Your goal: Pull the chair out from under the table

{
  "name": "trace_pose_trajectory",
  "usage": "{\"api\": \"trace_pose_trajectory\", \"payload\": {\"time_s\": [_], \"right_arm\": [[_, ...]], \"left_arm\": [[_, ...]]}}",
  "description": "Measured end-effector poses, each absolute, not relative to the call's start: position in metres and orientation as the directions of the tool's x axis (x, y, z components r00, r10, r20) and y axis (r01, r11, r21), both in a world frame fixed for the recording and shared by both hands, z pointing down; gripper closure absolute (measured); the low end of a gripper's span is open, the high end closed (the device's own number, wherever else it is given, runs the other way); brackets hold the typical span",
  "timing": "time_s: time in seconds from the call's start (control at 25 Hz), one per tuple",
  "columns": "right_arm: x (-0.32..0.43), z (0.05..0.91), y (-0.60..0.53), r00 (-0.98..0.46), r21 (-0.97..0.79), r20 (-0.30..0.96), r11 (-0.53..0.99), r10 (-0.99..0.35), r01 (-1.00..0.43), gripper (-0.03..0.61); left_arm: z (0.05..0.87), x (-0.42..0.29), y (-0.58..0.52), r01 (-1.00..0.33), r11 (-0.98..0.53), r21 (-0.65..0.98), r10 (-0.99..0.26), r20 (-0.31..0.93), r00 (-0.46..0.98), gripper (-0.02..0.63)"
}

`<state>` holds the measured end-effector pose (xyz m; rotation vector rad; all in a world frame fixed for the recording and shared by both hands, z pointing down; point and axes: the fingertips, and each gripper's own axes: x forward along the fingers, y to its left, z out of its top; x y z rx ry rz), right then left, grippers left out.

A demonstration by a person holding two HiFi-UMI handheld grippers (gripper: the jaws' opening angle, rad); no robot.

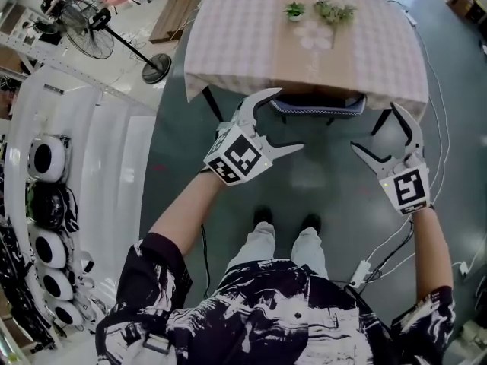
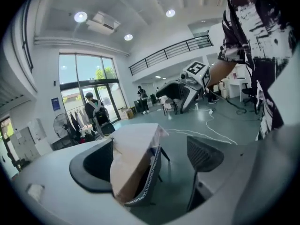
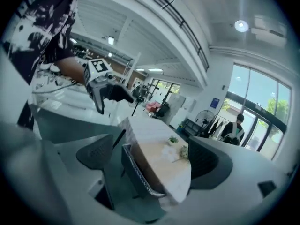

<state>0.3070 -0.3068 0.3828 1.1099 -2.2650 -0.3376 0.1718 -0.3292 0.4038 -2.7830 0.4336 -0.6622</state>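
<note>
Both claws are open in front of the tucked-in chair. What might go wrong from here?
1. The tablecloth hangs right at the chair back, so the left claw or right claw might pinch cloth too; pulling could drag it and tip the small plants.
2. A white cable lies on the floor by the person's feet; stepping back, or the chair's legs, might snag it.

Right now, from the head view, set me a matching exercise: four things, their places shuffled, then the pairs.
1 chair
2 potted plant
3 standing fan
4 left gripper

A on top of the table
B open, in the air short of the chair
C standing left of the table
D tucked under the table's near edge

Pairs: 1-D, 2-A, 3-C, 4-B
</note>
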Motion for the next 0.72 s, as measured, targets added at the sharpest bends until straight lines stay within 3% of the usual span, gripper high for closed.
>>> {"api": "trace_pose_trajectory", "payload": {"time_s": [0.16, 0.32, 0.52, 0.72], "right_arm": [[0.305, 0.469, -0.354, -0.461, 0.508, 0.566, 0.729, -0.684, -0.459, 0.127], [0.315, 0.558, -0.392, -0.354, 0.51, 0.726, 0.807, -0.589, -0.296, 0.127], [0.313, 0.642, -0.415, -0.245, 0.46, 0.843, 0.877, -0.48, -0.135, 0.127], [0.318, 0.697, -0.434, -0.154, 0.409, 0.896, 0.909, -0.417, -0.082, 0.129]], "left_arm": [[0.479, 0.195, -0.365, -0.13, -0.937, -0.326, -0.302, 0.56, 0.772, 0.141], [0.564, 0.211, -0.391, -0.013, -0.955, -0.296, -0.231, 0.718, 0.656, 0.141], [0.633, 0.223, -0.418, 0.015, -0.972, -0.235, -0.186, 0.803, 0.567, 0.142], [0.686, 0.226, -0.442, 0.086, -0.969, -0.233, -0.17, 0.874, 0.456, 0.143]]}}
